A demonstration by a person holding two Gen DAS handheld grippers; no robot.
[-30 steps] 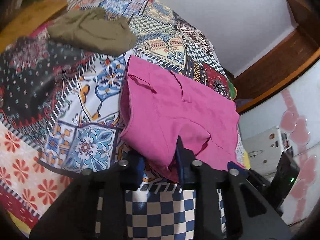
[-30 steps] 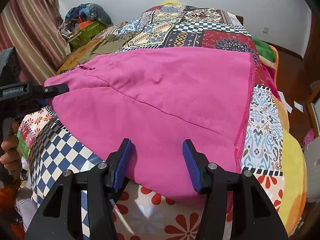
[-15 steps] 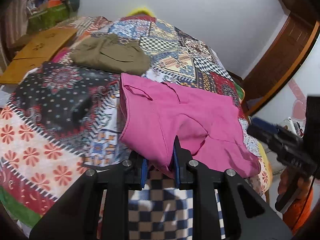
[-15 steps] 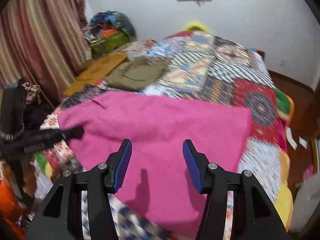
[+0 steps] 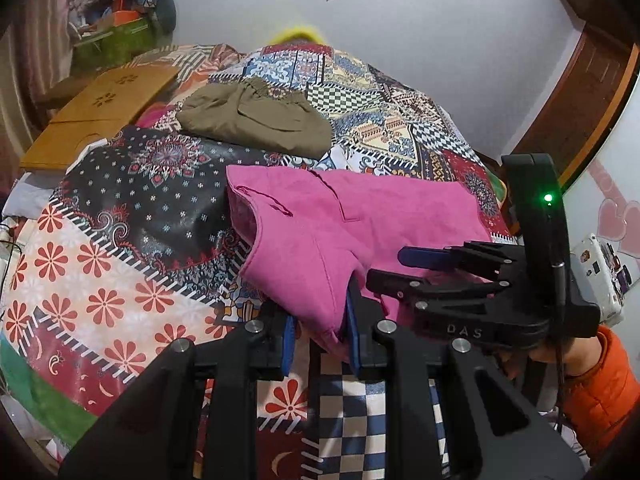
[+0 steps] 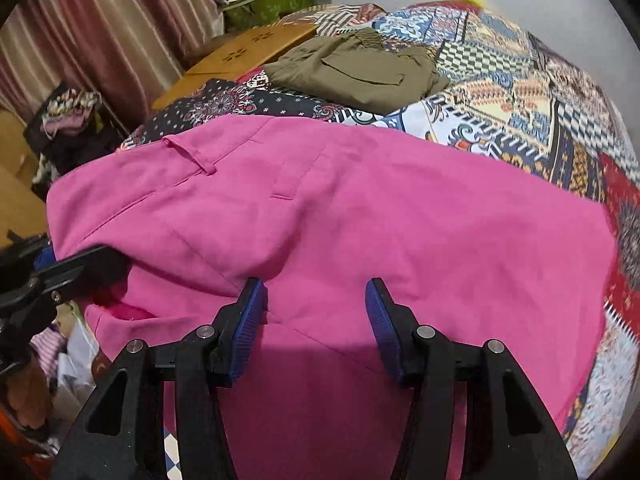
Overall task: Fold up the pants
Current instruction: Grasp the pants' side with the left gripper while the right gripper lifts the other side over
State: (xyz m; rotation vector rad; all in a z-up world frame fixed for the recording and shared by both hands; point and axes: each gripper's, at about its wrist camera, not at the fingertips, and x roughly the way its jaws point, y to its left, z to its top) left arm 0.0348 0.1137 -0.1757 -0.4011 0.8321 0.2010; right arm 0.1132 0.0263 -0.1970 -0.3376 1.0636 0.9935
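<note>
left gripper (image 5: 318, 334): clamped on near fold of pink pants (image 5: 348, 236), same grip as 0.5 s ago.
right gripper (image 6: 316, 320): fingers apart, over the pants; has swung in close beside the left one.
pants: on quilt (image 5: 120, 264), near edge.
left view only: right gripper side-on, orange sleeve (image 5: 600, 384).
right view only: curtain (image 6: 100, 36).
far: olive pants (image 6: 356, 72), moved nowhere.

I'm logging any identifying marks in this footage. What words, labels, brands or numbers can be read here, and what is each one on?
"DAS": raised letters on the black body of the right gripper, seen in the left wrist view.
White box at the right edge: stickers or print, too small to read.
Pink pants, olive pants, patchwork quilt and orange board: no text visible.
</note>
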